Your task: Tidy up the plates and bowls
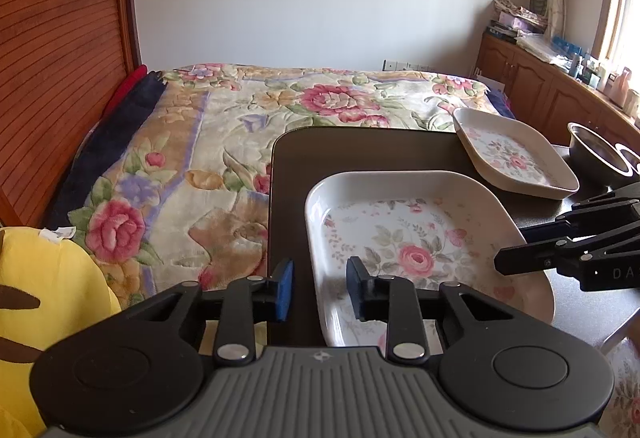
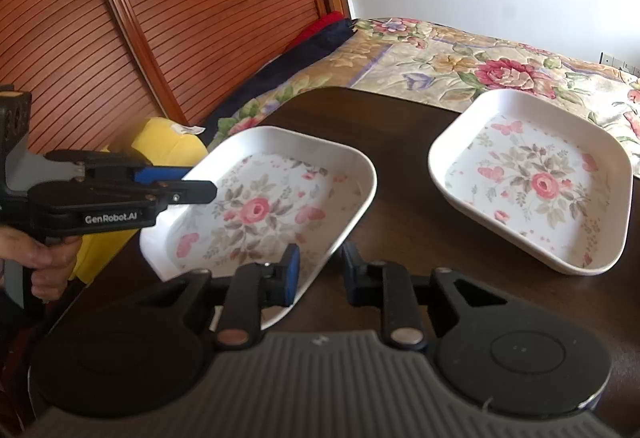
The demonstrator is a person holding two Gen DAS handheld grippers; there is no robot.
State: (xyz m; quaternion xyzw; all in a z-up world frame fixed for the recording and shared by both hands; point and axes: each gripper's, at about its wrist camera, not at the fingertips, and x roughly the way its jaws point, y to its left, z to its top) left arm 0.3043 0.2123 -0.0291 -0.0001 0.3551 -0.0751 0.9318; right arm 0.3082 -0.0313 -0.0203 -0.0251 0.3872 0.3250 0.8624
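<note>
I had both grippers at the near plate (image 1: 416,238) on the dark table (image 1: 296,166). The left gripper (image 1: 320,288) was apart, its fingers straddling the plate's left rim without pinching it. The right gripper (image 2: 318,272) was apart too, astride the opposite rim. The far plate (image 2: 532,174) sat well apart, toward the bed (image 1: 224,126). A metal bowl (image 1: 596,154) stood beyond it.
</note>
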